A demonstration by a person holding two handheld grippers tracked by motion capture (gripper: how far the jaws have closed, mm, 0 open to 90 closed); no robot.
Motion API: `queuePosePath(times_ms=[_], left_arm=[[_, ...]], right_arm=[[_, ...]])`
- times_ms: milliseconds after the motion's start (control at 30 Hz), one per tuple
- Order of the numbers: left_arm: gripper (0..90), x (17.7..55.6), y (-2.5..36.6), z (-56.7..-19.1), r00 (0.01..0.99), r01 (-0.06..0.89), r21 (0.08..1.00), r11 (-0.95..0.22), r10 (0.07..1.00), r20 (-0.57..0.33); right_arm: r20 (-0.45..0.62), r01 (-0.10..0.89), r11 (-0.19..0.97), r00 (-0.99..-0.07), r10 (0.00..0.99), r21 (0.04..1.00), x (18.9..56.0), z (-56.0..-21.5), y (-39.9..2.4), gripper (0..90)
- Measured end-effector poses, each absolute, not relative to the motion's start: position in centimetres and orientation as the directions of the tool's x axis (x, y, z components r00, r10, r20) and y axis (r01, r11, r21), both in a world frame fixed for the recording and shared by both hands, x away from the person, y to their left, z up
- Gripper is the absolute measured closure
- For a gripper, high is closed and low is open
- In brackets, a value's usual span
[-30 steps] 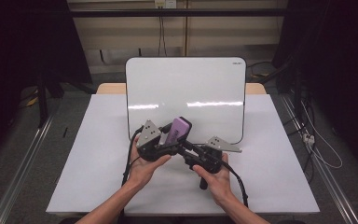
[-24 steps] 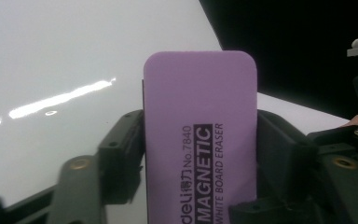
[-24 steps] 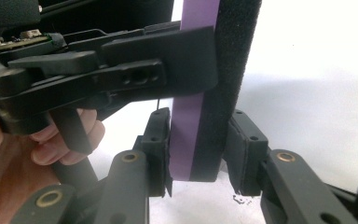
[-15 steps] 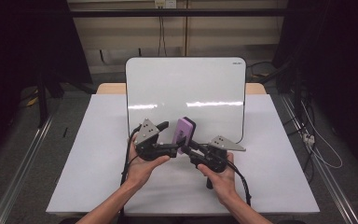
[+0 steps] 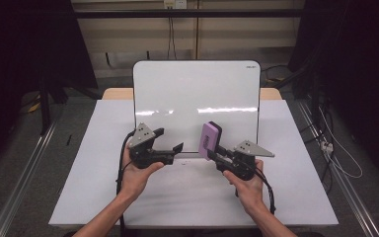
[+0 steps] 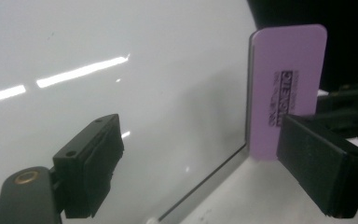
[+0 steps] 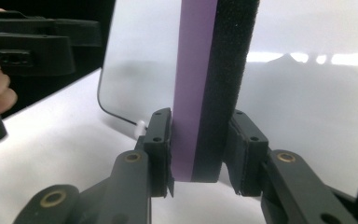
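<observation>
Gripping purple eraser (image 5: 210,140) upright, right gripper (image 5: 213,154); black print unreadable

Whiteboard (image 5: 177,94) glossy – eraser (image 7: 214,70) purple plastic, black felt.

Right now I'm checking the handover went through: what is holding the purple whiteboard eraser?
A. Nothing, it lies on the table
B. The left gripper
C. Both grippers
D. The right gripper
D. The right gripper has its pads clamped on both faces of the upright eraser, while the left gripper stands open and apart from it.
</observation>
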State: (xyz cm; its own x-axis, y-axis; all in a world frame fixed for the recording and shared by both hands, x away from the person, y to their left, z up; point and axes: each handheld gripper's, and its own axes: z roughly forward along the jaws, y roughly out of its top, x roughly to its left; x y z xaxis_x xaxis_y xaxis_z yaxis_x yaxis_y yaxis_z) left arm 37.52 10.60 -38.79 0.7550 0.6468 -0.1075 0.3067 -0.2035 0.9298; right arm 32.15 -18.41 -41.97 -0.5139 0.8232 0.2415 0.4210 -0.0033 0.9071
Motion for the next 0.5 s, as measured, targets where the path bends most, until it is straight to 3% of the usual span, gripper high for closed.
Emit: queuePosePath(times_ms=[500], left_arm=[[11.6,36.7,12.9,-39.7,0.717,0.316,0.924,-0.213,0.692,-0.086]], right_arm=[[0.063,0.42,0.143,-0.439,0.896,0.896,32.0,-40.2,-21.9,64.8]])
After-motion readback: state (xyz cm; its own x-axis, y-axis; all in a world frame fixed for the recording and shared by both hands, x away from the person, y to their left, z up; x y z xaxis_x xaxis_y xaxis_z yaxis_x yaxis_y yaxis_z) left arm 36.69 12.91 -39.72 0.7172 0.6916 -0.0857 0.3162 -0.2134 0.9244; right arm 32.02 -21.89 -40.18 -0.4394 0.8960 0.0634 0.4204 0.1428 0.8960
